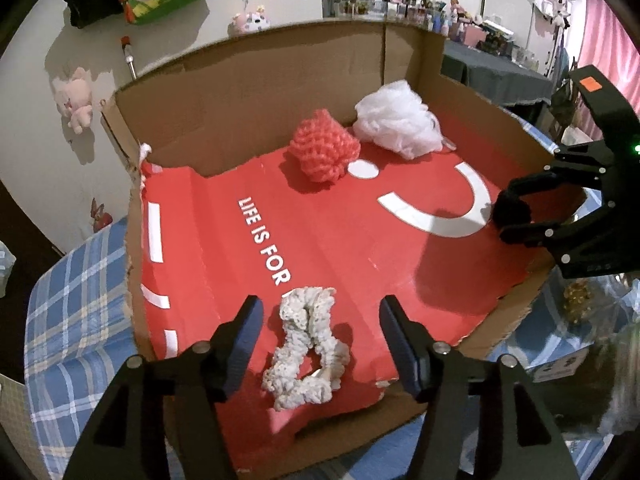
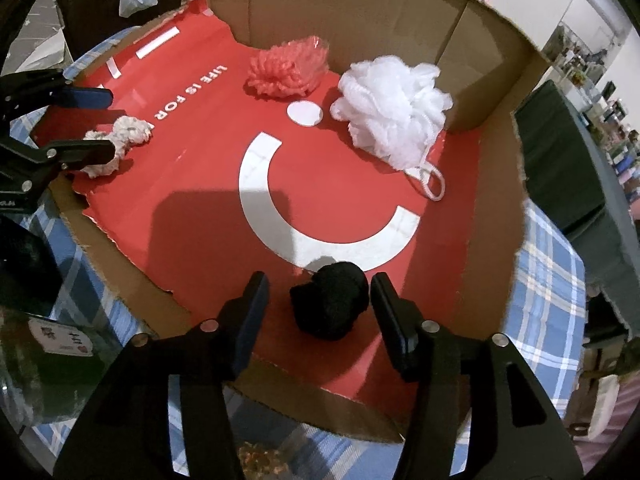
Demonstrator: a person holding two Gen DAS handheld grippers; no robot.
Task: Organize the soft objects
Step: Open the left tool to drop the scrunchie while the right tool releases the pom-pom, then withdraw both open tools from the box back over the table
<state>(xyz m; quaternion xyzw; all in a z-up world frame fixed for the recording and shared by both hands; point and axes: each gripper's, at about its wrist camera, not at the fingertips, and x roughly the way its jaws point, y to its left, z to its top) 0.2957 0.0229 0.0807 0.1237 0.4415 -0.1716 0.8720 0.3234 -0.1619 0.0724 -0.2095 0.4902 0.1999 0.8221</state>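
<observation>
A lived-in bedroom at home: pink plush toys [image 1: 77,98] hang on the white wall, a pink curtain [image 1: 608,40] drapes nearby, trinkets crowd a shelf [image 1: 424,8], and a blue plaid bedsheet [image 1: 76,292] lies below.

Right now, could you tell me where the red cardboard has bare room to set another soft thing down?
The widest bare patch is mid-sheet, around the white arc, between the cream scrunchie and the black pom-pom. It is crowded at the back, where the pink puff and white mesh loofah sit close together before the box wall.
</observation>
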